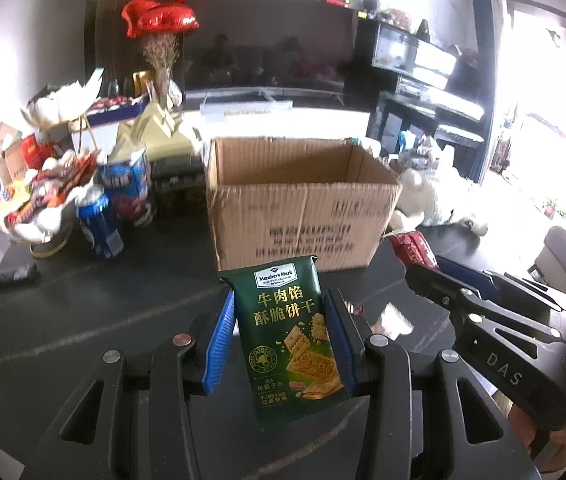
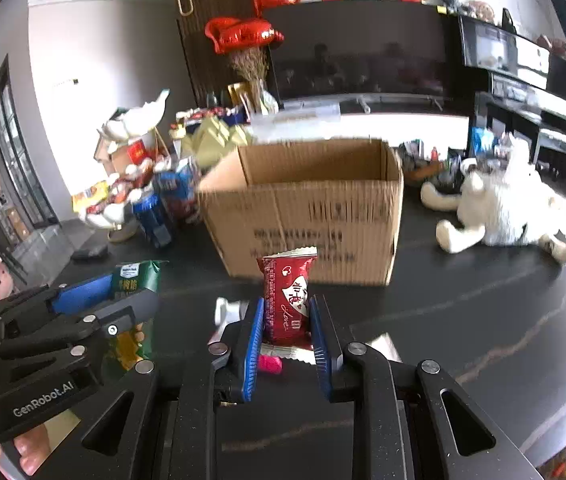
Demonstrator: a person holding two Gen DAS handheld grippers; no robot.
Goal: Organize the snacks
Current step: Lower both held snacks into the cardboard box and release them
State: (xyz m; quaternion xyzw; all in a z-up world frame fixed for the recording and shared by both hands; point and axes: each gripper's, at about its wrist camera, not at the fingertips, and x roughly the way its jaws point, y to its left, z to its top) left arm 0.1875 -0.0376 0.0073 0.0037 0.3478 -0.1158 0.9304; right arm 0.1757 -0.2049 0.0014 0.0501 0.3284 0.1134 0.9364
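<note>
Transport looks like the step in hand: each tool carries one snack toward the open cardboard box on the dark table. The left tool is closed on a green Member's Mark cracker packet, upright and glossy. The right tool pinches a red snack packet with crimped ends. Next, I judge, each must be lifted over the box rim and released inside.
</note>
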